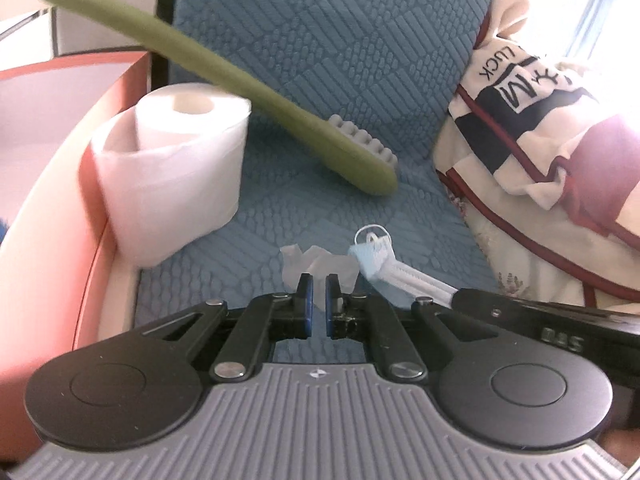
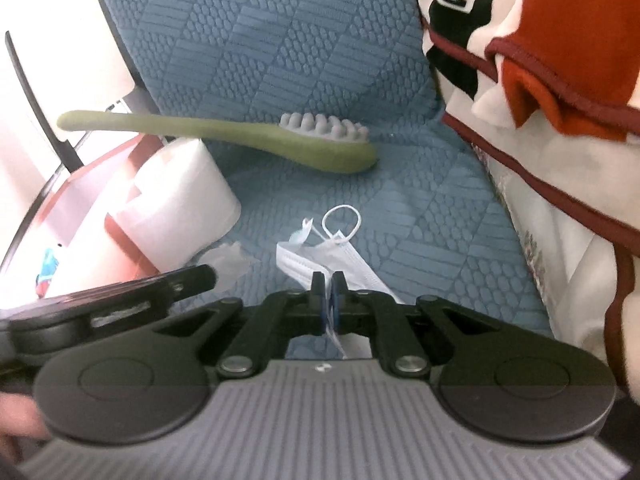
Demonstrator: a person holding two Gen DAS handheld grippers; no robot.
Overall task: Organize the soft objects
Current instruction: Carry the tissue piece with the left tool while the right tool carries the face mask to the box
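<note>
Red-edged box: far left in both views, its wall hard against the blue quilted cover; something blue and red lies inside it in the right wrist view, too blurred to name.
Toilet roll: standing on end, leaning on that box wall, loose outer layer sagging away from the core.
Green brush: long handle slanting over the roll's top, grey nubbed head down on the cover — handle end hanging out past the box corner.
Crumpled clear wrap: lying on the cover just ahead of the left gripper's tips.
Left gripper: jaws drawn right in, a thin slit between the blue pads; the wrap shows through the slit, but whether any of it is nipped I can't tell from here.
Face mask: the task's soft thing, folded into a white pleated strip with a pale blue edge, ear loop curled above it, lying mid-cover between roll and blanket.
Right gripper: pressed together on the mask — white fabric runs straight between its pads and trails out below them.
Patterned blanket: piled along the right, cream with dark red piping, black-and-white lettering, an orange-red patch.
</note>
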